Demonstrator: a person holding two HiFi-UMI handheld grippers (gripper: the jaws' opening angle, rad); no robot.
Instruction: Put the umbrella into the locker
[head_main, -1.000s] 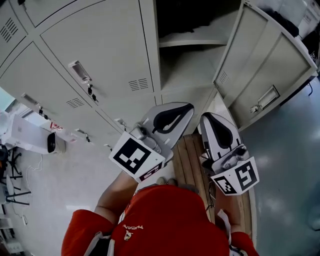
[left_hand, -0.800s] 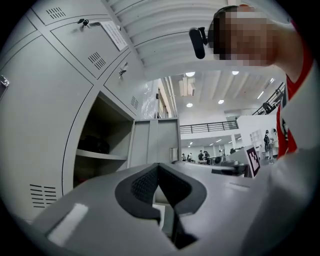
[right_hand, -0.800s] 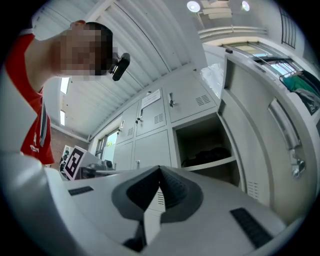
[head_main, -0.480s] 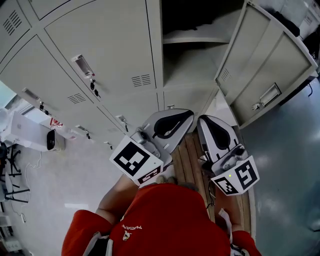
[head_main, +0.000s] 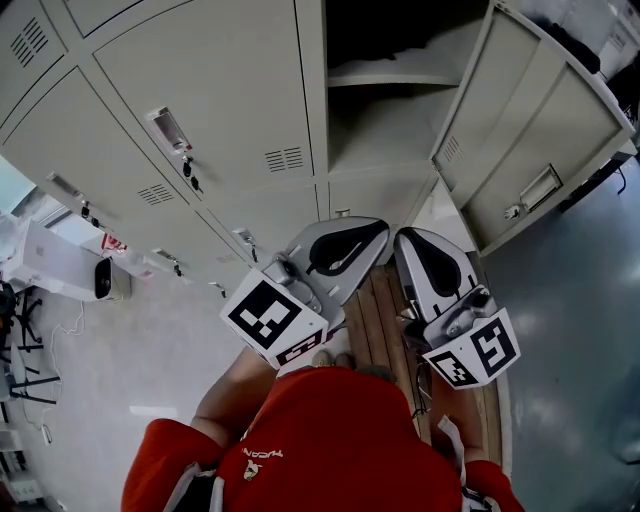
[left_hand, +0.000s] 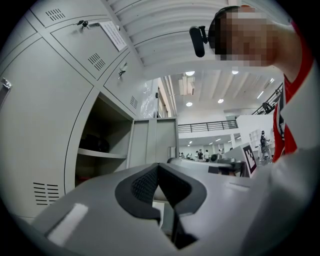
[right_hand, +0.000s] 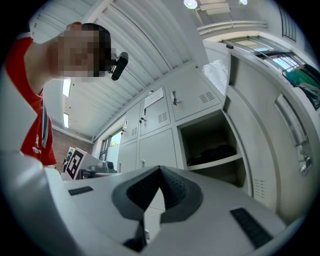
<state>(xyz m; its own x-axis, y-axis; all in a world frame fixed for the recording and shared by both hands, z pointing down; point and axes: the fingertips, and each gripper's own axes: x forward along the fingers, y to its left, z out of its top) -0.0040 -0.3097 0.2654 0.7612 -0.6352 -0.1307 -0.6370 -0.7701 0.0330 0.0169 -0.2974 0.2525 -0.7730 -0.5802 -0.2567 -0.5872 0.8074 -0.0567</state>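
My left gripper (head_main: 372, 232) and right gripper (head_main: 412, 245) hang side by side in front of the open locker (head_main: 390, 130). Both are shut with nothing between the jaws. In the left gripper view the left gripper (left_hand: 158, 167) shows its pads pressed together. The right gripper (right_hand: 160, 170) looks the same in its own view. A dark bundle (right_hand: 215, 152) lies on the locker's shelf (right_hand: 212, 162); it also shows as the dark bundle (left_hand: 95, 144) in the left gripper view. I cannot tell whether it is the umbrella. The locker door (head_main: 530, 140) stands swung open to the right.
Closed locker doors (head_main: 210, 90) with keys in their locks (head_main: 185, 165) fill the left side. A wooden slatted platform (head_main: 375, 320) lies under the grippers. A white box (head_main: 60, 270) with a small camera sits on the floor at the left.
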